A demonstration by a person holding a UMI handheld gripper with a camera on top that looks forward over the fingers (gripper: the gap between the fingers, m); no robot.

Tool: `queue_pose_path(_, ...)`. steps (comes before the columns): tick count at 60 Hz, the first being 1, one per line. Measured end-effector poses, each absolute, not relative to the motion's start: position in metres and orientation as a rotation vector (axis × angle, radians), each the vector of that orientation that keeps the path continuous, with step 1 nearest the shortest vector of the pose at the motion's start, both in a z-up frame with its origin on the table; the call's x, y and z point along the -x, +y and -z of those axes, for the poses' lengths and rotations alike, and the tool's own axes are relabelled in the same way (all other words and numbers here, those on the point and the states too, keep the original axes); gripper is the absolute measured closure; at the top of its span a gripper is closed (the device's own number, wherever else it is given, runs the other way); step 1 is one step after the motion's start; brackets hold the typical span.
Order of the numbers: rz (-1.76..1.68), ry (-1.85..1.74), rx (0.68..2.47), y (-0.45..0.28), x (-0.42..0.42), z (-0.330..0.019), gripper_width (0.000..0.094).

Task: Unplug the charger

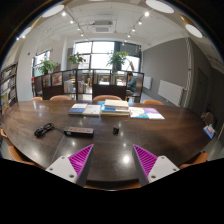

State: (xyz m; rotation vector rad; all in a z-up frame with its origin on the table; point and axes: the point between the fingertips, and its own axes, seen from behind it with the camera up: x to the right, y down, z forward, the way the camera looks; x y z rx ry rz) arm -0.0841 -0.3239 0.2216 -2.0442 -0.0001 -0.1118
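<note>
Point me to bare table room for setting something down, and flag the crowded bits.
Bare: the table stretch just ahead of the open gripper, and right of the small dark item. Crowded: books along the far edge; black cable bundle and dark flat box on the left.

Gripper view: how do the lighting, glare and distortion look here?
Gripper view: strong fisheye bending of the table edge and ceiling; bright windows wash out; ceiling lights mirror as glare on the tabletop; the open claw is dim, its fingers apart.
</note>
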Motion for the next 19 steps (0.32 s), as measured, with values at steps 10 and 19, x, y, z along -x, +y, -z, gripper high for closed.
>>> queue_pose_path(10,0.077,-0.008,2.048,-0.338,0.096,-0.221,0.0183)
queue_pose_path(19,0.056,0.003,2.032,-0.342,0.107,-0.229,0.0184)
